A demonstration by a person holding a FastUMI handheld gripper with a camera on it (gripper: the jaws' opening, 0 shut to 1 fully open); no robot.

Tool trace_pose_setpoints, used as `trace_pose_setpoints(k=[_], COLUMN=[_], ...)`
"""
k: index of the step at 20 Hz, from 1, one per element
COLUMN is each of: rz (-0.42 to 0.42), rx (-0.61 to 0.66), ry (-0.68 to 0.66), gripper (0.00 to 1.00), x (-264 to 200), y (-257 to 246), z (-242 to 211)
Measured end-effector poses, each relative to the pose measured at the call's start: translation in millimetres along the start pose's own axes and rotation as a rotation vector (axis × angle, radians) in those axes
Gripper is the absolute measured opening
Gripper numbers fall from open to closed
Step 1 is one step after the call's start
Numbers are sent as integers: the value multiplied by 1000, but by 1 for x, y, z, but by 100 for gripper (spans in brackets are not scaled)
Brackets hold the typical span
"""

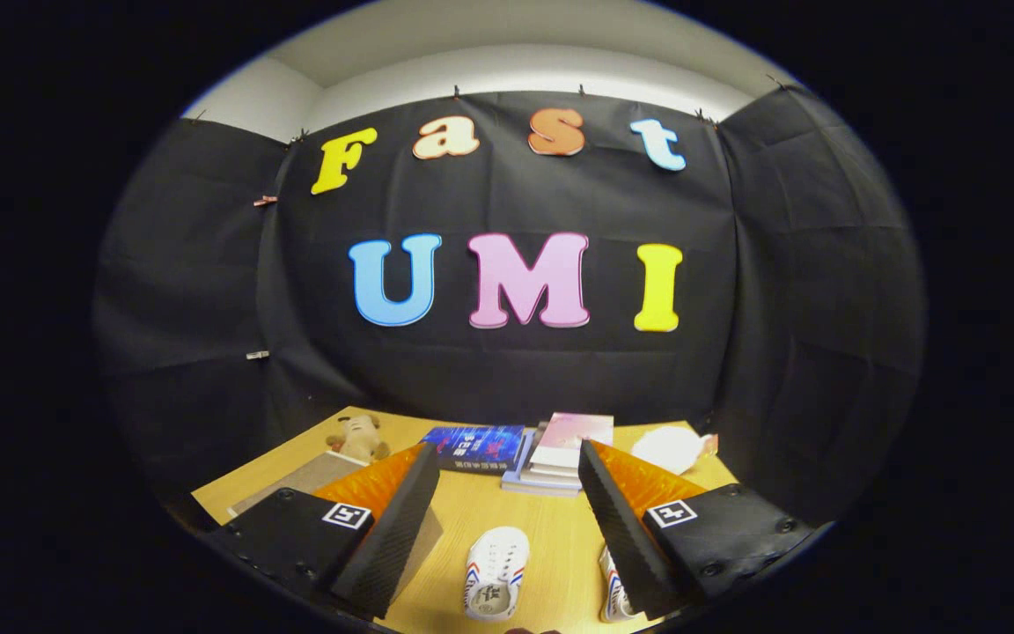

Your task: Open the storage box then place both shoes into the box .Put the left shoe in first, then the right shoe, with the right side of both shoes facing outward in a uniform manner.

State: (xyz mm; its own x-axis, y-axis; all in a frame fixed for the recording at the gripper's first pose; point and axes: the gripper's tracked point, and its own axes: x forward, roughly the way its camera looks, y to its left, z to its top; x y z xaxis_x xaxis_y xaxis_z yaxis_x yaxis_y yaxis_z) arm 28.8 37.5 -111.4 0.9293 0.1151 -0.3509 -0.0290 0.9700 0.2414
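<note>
My gripper (507,451) is open and held above the wooden table (551,537), its fingers wide apart with nothing between them. A white shoe (495,572) with red and blue stripes lies on the table below the gap, its laces facing up. A second white shoe (614,600) lies to its right, mostly hidden behind the right finger. A flat grey-brown box (296,480), apparently the storage box, lies shut to the left. The left finger covers much of it.
Along the back of the table sit a small plush dog (357,436), a blue book (476,446), a stack of books with a pink cover (564,451) and a crumpled white thing (670,447). Black cloth walls close in the table.
</note>
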Motion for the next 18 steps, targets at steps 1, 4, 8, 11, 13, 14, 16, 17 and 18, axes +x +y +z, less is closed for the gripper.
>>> trace_pose_setpoints(k=[1, 4, 8, 11, 13, 14, 16, 17, 18], rz=[22, 122, 278, 397, 473, 517, 595, 626, 654], rx=[39, 202, 370, 470, 540, 591, 705, 748, 777], ry=[48, 215, 394, 508, 577, 600, 658, 678, 692], gripper=[98, 99, 98, 98, 98, 98, 98, 98, 98], x=[3, 13, 13, 10, 8, 8, 7, 7, 8], y=[1, 12, 40, 67, 84, 91, 107, 112, 117], z=[-13, -56, -102, -133, -153, -157, -169, -172, -177])
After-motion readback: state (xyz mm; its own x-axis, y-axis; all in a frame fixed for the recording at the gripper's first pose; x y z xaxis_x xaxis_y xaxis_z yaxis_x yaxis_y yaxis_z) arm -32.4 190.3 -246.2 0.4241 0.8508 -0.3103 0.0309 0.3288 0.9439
